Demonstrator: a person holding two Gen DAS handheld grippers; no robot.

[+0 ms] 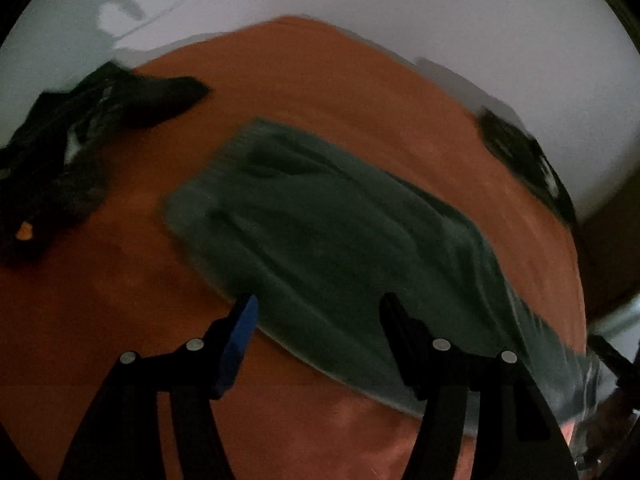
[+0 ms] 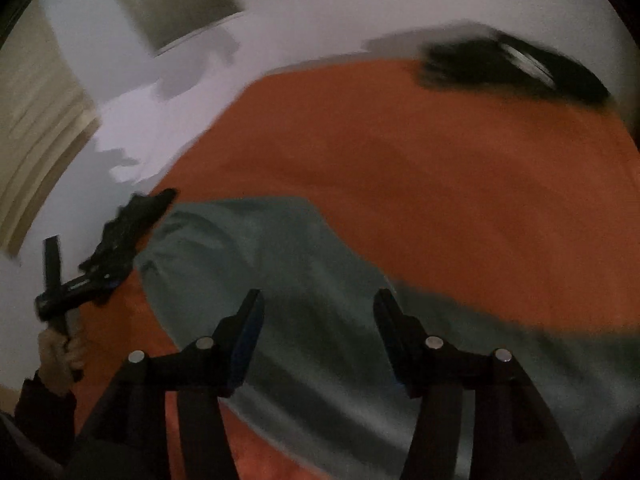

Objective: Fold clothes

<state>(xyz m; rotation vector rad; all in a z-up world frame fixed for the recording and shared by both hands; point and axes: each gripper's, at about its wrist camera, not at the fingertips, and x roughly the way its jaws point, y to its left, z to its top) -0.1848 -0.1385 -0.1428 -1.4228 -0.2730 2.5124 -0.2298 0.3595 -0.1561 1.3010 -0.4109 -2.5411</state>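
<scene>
Both feeds dim and motion-blurred, so I'm reading shapes only.

Left tongs (image 1: 318,306): jaws spread wide, nothing between them. Right tongs (image 2: 318,300): same, wide and empty.

Grey-green garment (image 1: 320,236) lies flat on the orange-covered worktop (image 1: 120,280), long axis running diagonal in the left view from upper left down to lower right. I can't tell what kind of garment it is; the cloth is creased and blurred.

Relative to the left tongs: the garment's near edge passes right at the blue-padded left fingertip (image 1: 244,320), and the other fingertip sits over the cloth. I can't tell whether either is touching the fabric.

Relative to the right tongs: both tips sit over the garment (image 2: 312,280), which fills the gap between them and runs off to the lower right. Contact also unclear.

Dark clothes pile (image 1: 76,156) on the worktop's left side, apart from the garment. Another dark item (image 1: 524,160) at the far right edge.

In the right view I can see my hand (image 2: 60,350) gripping the other tool's handle at far left.
</scene>
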